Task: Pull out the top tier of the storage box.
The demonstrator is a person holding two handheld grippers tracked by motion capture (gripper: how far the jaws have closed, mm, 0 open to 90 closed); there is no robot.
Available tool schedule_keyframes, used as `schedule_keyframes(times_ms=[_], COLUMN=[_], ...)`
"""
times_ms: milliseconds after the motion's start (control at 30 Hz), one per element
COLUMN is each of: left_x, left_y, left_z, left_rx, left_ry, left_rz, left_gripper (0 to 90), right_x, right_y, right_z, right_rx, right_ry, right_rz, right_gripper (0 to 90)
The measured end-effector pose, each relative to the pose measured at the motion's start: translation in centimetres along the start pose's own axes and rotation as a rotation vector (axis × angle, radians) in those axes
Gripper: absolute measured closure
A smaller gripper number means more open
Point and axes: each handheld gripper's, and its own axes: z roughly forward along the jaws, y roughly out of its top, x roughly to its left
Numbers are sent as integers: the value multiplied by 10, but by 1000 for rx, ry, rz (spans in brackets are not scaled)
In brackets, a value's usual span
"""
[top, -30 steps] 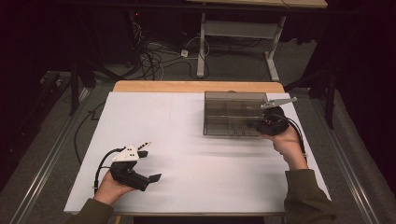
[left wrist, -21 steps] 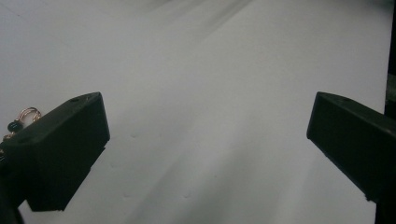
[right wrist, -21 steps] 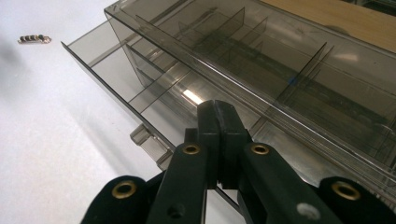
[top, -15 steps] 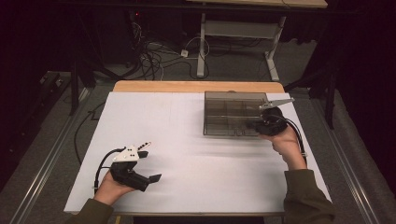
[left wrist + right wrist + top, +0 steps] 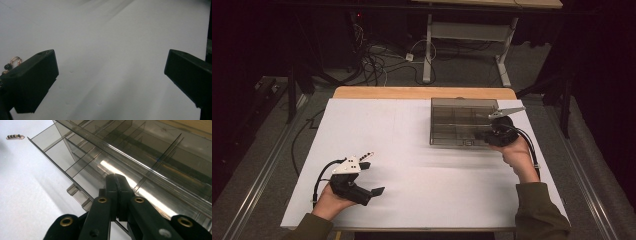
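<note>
Hiding the box (image 5: 140, 157) front edge, right hand-held gripper (image 5: 117, 182) clamps shut.

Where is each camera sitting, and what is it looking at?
High view: above the person's side, looking down the white table; both forearms and grippers show.
Left gripper view: on the left gripper, facing bare table between open jaws.
Right gripper view: on the right gripper, shut against the smoky plastic box.
Shared: high and right views both show that box.
</note>
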Motion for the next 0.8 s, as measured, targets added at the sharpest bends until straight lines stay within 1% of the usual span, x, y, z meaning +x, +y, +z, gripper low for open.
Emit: schedule_keyframes(times_ms=[800], left_x=[0], left_y=[0], left_z=[-1], left_rx=[-2], left_ry=[0], left_rz=[1], left_gripper=[0], right_x=[3], right_y=[-3], right_z=[0], right_rx=[4], right_ry=[5], right_rz=[-7], right_gripper=[900])
